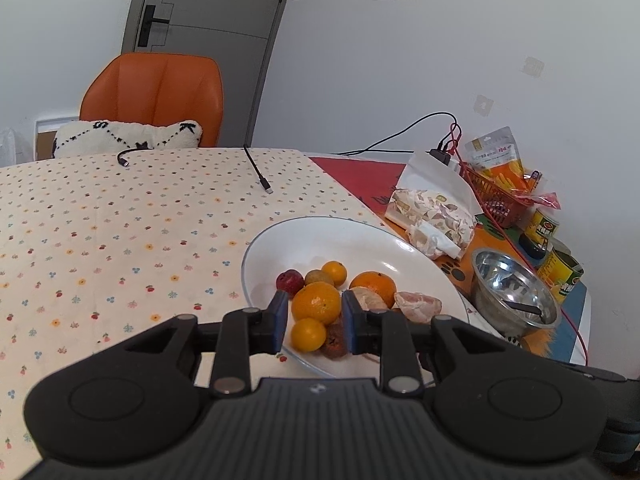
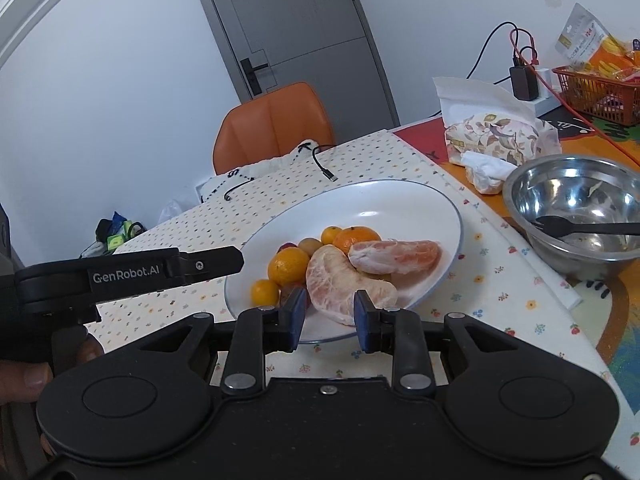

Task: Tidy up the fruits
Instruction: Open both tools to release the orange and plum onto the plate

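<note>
Your right gripper point(image 2: 327, 314) hangs low in the frame, fingers parted and empty, before two peeled pomelo segments point(image 2: 340, 280) on the white plate point(image 2: 420, 204). Your left gripper point(image 1: 314, 322) also has its fingers apart, framing an orange point(image 1: 316, 302) without touching it. Its side reads "GenRobot.AI". Four oranges sit there. To the right stands one steel bowl point(image 2: 580, 208).

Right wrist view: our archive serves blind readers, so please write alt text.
Open tongs hover at the near rim of a white plate holding peeled pomelo segments, oranges and smaller fruit. A steel bowl sits right; the other gripper reaches in from the left.
</note>
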### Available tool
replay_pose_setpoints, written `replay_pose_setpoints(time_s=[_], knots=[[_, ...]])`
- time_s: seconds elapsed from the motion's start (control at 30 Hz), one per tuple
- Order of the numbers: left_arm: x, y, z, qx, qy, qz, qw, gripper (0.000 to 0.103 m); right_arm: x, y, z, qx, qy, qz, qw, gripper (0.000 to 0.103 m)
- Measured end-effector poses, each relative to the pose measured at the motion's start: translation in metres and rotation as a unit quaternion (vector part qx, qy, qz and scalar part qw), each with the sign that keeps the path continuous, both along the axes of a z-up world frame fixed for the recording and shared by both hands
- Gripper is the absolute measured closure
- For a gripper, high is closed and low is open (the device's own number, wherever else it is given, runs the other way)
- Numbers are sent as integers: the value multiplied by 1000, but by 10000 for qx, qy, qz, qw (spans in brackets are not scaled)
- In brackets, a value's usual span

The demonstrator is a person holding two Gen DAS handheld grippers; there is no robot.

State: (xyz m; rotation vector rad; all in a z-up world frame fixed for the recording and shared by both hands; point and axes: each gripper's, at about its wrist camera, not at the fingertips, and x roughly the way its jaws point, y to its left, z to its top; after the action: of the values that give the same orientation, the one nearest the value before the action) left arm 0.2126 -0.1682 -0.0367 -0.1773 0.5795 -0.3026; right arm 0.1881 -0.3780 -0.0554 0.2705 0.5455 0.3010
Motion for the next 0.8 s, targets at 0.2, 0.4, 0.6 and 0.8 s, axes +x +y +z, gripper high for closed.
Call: replay_pose_setpoints(time_s=[0.2,0.4,0.6,0.8], knots=[[-4,9,3,-1,-10,119,9999,67,-2,2,-1,30,11,30,10000,75],[-11,20,3,51,-3,257,9997,48,-5,4,1,15,-5,46,10000,72],[-20,32,2,159,37,388,9991,36,-10,7,3,23,-23,62,10000,70],[-30,46,3,264,49,585,9979,31,-16,13,8,24,-71,114,9999,64]])
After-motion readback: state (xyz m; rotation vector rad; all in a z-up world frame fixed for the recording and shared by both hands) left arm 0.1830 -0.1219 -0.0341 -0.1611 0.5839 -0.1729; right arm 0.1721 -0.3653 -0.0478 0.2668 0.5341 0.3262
